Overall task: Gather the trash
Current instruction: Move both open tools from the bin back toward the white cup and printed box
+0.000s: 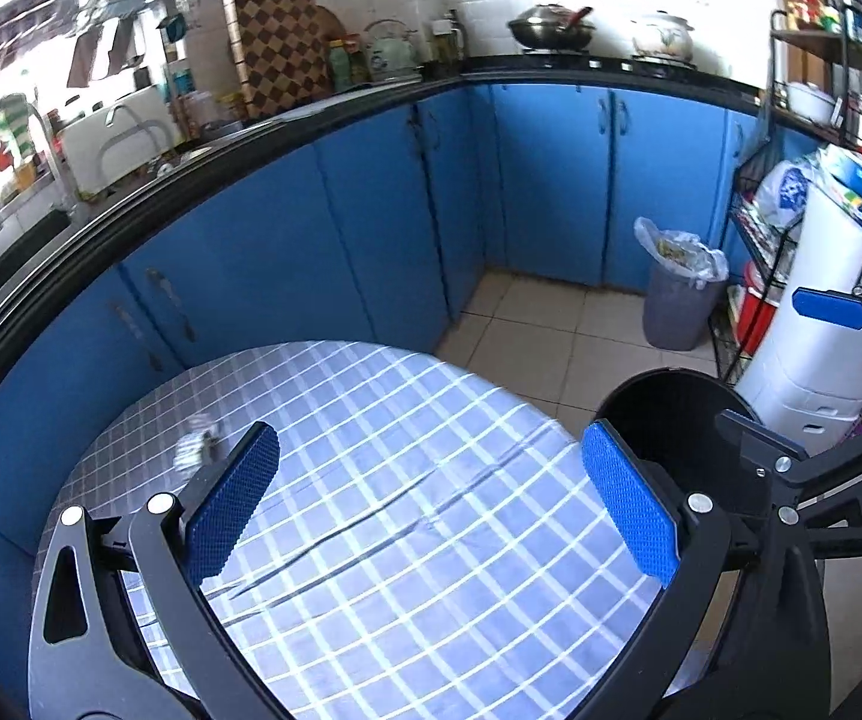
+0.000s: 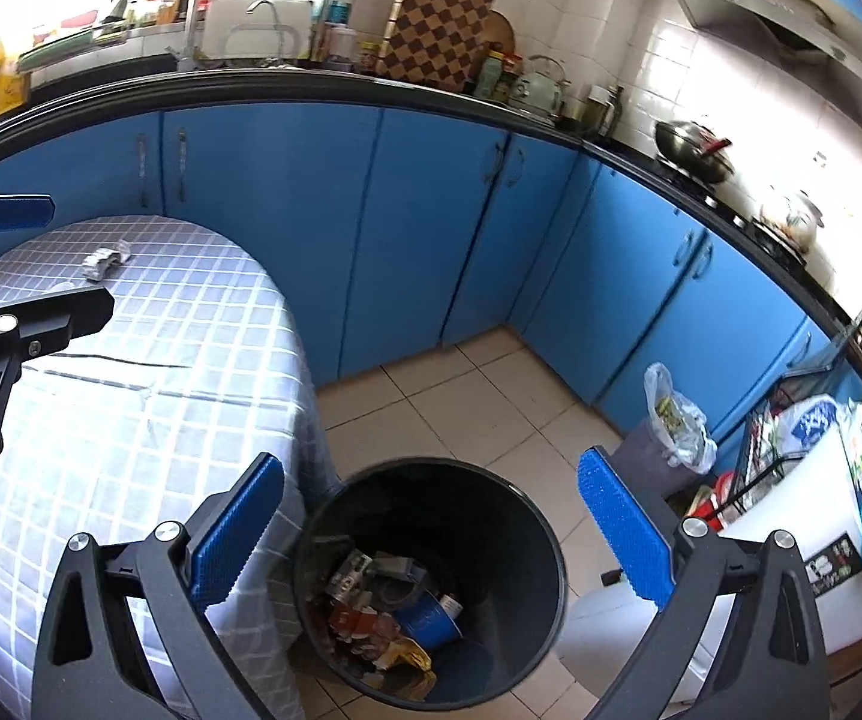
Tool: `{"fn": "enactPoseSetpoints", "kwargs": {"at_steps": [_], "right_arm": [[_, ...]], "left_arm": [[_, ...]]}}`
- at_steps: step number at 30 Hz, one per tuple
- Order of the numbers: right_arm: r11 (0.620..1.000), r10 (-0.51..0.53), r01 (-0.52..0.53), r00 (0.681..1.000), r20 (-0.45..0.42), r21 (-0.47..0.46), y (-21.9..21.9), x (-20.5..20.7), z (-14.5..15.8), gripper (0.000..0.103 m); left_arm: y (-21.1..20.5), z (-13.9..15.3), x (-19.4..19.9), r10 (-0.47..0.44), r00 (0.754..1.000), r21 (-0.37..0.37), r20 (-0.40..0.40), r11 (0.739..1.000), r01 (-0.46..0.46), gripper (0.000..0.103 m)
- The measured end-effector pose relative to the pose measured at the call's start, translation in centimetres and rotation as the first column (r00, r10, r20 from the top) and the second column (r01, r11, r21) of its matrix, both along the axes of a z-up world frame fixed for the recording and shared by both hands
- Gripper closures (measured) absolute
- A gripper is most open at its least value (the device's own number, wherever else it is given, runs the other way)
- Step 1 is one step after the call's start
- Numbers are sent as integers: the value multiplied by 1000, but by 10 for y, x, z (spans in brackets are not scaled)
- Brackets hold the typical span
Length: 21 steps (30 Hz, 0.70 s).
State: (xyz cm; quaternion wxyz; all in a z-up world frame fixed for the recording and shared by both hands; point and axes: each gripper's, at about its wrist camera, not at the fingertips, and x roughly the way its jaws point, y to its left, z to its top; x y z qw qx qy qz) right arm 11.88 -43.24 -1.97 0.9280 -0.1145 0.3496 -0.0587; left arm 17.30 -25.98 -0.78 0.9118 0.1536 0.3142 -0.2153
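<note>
A crumpled silvery wrapper (image 1: 195, 449) lies on the checked tablecloth of the round table (image 1: 407, 480), at its far left; it also shows in the right wrist view (image 2: 105, 261). My left gripper (image 1: 431, 504) is open and empty above the table, the wrapper just beyond its left finger. My right gripper (image 2: 431, 534) is open and empty, held above the black trash bin (image 2: 431, 582), which holds cans, a blue cup and wrappers. The bin's rim (image 1: 670, 396) stands at the table's right edge.
Blue cabinets (image 1: 371, 210) under a black counter curve behind the table. A grey bin with a plastic bag (image 1: 679, 282) stands on the tiled floor. A white appliance (image 1: 814, 348) and a wire rack (image 1: 754, 222) are at the right.
</note>
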Motion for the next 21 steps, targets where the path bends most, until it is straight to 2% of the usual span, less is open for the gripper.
{"fn": "enactPoseSetpoints", "kwargs": {"at_steps": [7, 12, 21], "right_arm": [[997, 77, -78, 997, -19, -15, 48, 25, -3, 7], [991, 134, -135, 990, -39, -15, 85, 46, -10, 7], [975, 221, -223, 972, -83, -15, 142, 81, -29, 7]], "left_arm": [[59, -12, 24, 108, 993, -20, -40, 994, -108, 3], [106, -33, 48, 199, 975, -22, -104, 979, -202, 3], [166, -53, 70, 278, 950, -20, -139, 959, -284, 3]]}}
